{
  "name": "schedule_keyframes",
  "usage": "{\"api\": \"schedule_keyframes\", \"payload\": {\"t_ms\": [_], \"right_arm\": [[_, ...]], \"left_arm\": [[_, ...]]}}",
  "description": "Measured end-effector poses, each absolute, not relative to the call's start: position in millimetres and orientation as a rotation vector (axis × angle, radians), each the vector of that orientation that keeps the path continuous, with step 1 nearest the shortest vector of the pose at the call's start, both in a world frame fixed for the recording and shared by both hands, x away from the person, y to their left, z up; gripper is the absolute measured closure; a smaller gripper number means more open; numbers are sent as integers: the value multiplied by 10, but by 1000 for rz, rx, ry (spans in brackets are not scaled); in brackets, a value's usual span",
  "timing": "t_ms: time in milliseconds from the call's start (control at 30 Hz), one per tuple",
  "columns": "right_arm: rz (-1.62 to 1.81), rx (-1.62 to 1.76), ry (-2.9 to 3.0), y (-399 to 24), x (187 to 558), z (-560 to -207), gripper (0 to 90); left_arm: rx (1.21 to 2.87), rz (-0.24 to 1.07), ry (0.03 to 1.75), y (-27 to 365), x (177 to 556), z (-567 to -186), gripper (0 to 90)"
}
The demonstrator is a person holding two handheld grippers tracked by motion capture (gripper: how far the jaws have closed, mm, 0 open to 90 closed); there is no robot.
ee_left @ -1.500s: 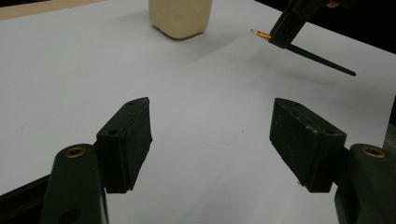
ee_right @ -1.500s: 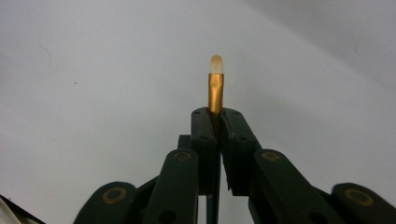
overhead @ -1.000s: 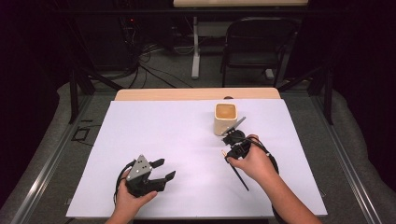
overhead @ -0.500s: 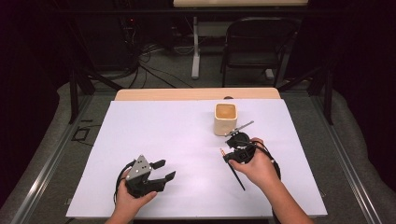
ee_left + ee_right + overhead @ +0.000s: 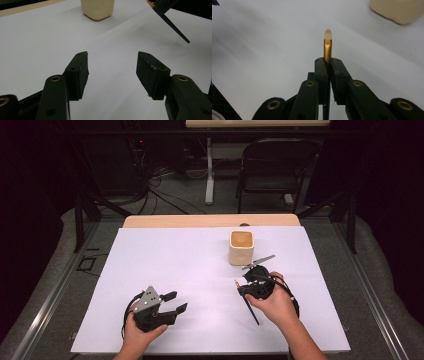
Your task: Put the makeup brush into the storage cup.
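Observation:
A thin dark brush (image 5: 327, 47) with a gold ferrule and a pale tip is clamped in my right gripper (image 5: 327, 62), tip pointing away from the jaws. In the high view my right gripper (image 5: 245, 290) sits just in front of a cream square cup (image 5: 241, 247), and the brush handle (image 5: 252, 312) slants toward the near edge. My left gripper (image 5: 177, 301) rests at the near left. Its jaws (image 5: 112, 56) have just been closing a little, stand apart, and have nothing between them. The cup (image 5: 98, 8) and the brush (image 5: 175, 26) lie ahead of it.
A white sheet (image 5: 200, 265) covers the table, with a strip of wooden edge (image 5: 210, 221) at the far side. A black chair (image 5: 275, 165) and cables stand on the floor beyond. The cup's corner (image 5: 397, 10) lies to the upper right of my right jaws.
My right hand with the brush has drawn slightly back from the cup toward the near edge. The left hand has stayed in place.

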State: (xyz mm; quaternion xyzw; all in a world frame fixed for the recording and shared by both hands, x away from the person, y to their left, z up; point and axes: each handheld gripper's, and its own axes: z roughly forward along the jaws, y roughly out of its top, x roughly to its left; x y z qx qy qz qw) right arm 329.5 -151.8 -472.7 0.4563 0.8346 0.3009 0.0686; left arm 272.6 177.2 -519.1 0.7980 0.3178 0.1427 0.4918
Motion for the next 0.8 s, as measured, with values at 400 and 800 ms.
{"api": "schedule_keyframes", "payload": {"t_ms": [400, 800], "right_arm": [[996, 1371, 2475, -1540, 3229, -4745, 837], [1054, 1351, 2446, -1562, 3194, -4773, 838]], "left_arm": [[1943, 337, 775, 1763, 2724, -5197, 431], [1941, 330, 784, 1760, 2724, -5208, 431]]}}
